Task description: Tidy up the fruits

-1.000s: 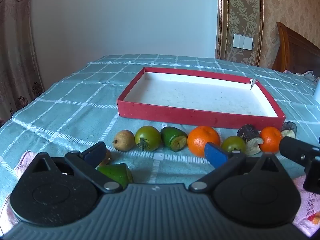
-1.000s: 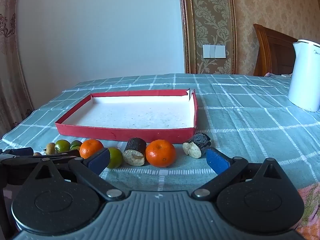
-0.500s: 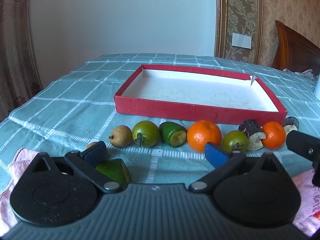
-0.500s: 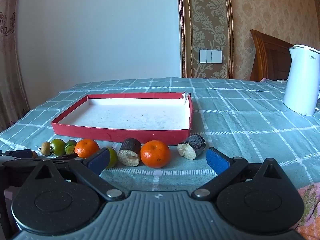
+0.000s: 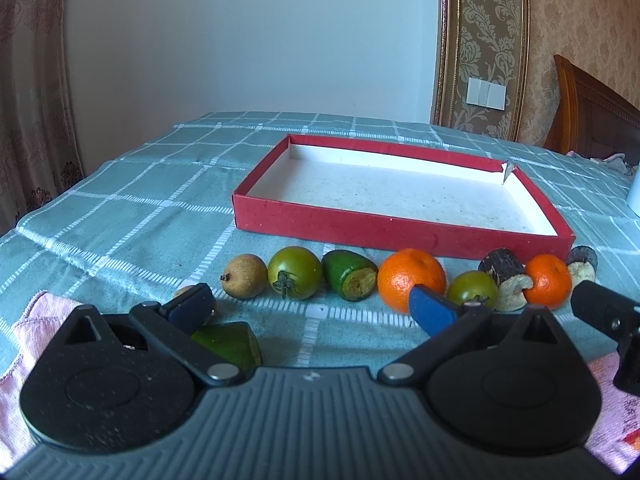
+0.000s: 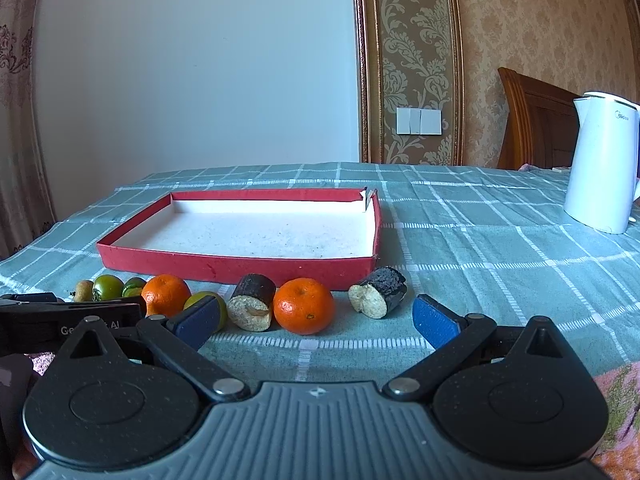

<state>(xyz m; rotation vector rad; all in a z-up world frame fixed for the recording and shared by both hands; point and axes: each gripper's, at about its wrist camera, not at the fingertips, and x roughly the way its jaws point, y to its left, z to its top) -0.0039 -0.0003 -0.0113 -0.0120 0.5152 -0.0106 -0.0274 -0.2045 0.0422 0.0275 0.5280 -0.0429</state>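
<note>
Along the near side of the red tray, a row of fruit is lying on the checked tabletop.

Left wrist view, left to right: small brown pear-like fruit, green tomato, cut green avocado piece, large orange, second green tomato, dark-skinned cut piece, smaller orange, another dark cut piece at the tray's corner. Tray interior is showing white, nothing in it.

Left claw is hanging released, jaws spread wide, gripping nothing. A green wedge is sitting just beside its left finger; a small brown fruit is peeking out behind that fingertip. Cannot tell whether either is touching the finger. Right blue pad is overlapping the large orange in view; contact not clear.

Right claw is likewise released, jaws wide, holding nothing. Right wrist view: smaller orange and both dark pieces are lying ahead, between the fingers' lines but apart from the pads. Left claw's body is showing at the left edge.

White kettle is standing far right on the tabletop, well apart from the fruit. Pink cloth is lying under both claws.
</note>
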